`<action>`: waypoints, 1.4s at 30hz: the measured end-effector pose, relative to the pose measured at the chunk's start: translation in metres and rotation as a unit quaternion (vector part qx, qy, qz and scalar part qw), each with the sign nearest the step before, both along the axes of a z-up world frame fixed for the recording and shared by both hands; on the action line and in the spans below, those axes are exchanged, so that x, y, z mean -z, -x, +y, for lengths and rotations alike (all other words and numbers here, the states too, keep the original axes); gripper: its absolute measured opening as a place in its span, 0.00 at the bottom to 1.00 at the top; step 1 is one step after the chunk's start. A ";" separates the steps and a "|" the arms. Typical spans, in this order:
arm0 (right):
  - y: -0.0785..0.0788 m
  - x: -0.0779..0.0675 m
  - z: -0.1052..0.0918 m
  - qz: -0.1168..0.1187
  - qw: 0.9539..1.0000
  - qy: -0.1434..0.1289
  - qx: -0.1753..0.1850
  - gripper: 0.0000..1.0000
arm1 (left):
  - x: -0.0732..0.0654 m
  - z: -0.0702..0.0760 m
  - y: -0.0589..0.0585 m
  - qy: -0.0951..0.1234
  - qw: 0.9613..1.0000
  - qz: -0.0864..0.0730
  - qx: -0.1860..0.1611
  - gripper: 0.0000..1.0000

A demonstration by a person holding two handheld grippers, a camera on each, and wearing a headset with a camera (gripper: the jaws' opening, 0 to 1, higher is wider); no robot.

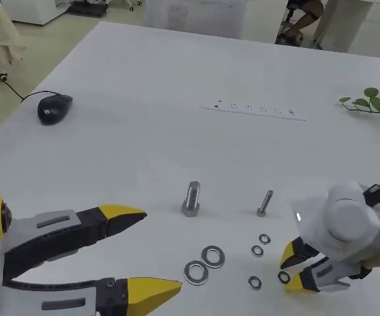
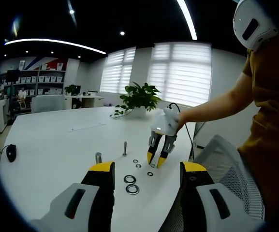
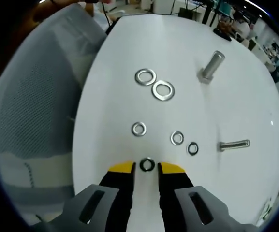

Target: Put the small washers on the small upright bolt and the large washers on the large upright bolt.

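The washers [image 3: 162,90] and bolts [image 1: 191,197] look like bright bare metal; the white tabletop [image 1: 143,118] is smooth, matt.

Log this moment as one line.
right gripper: open, jaws astride one small washer on table | left gripper: open, holding nothing | large bolt, small bolt: bare

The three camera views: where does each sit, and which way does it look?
Head view: on the person's headset, looking down at the white table; the yellow-tipped left gripper and right gripper show.
Left gripper view: on the left gripper, looking across the table toward windows; own jaws, the right gripper and the person's arm show.
Right gripper view: on the right gripper, looking down at a small steel washer between its jaws.
Shared: all three show the large upright steel bolt.
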State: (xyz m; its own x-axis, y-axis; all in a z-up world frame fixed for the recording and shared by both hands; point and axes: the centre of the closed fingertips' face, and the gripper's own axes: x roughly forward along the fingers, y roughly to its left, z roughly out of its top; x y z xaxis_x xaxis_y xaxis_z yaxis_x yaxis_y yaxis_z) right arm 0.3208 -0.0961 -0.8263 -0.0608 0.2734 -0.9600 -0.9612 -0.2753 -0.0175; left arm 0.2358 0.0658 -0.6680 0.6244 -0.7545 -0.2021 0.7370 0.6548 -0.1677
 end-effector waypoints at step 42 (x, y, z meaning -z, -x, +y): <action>-0.012 -0.006 -0.001 0.004 0.997 0.000 0.073 0.12 | -0.001 -0.003 0.008 -0.012 1.000 0.004 0.007 0.53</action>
